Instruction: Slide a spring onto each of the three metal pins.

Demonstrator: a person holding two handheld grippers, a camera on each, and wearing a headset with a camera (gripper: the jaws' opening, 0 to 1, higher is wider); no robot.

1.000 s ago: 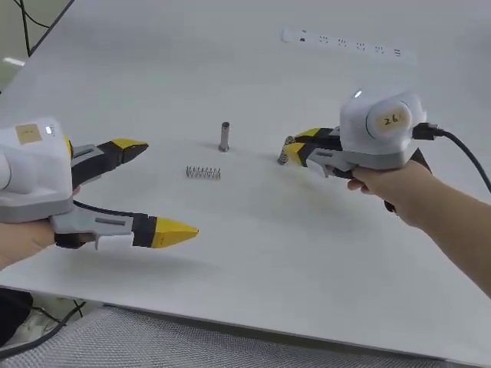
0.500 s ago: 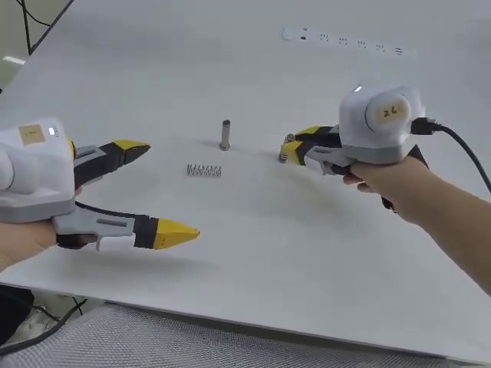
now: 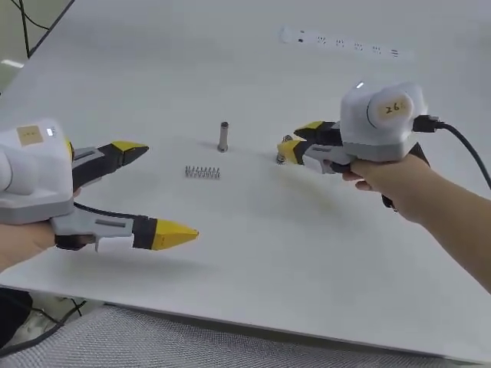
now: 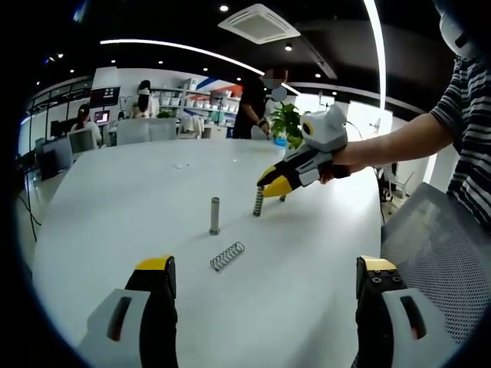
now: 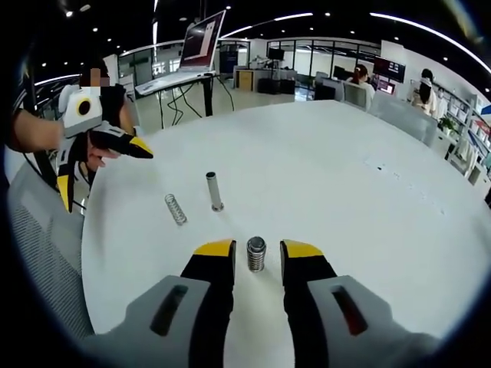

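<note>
Two claws over table (image 3: 253,253). Right claw (image 5: 258,249): jaws narrowly parted, straddling upright pin wearing spring (image 4: 258,201), small gap either side. Left claw (image 4: 266,267): jaws wide, holding nothing, hovering at near left. Between claws, loose spring (image 3: 202,172) lies flat; bare pin (image 3: 223,136) stands just beyond it.

This is an open-plan office. Beyond the right claw (image 5: 257,247), past the wide white counter (image 5: 345,153), stand desks (image 5: 180,77) with monitors (image 5: 201,34) and seated people (image 5: 359,74). Ahead of the left claw (image 4: 265,264) are shelving (image 4: 219,115), a potted plant (image 4: 288,123), recessed ceiling lights (image 4: 223,8) and an air-conditioning vent (image 4: 258,23). A mesh chair (image 4: 437,245) sits to that claw's right.
</note>
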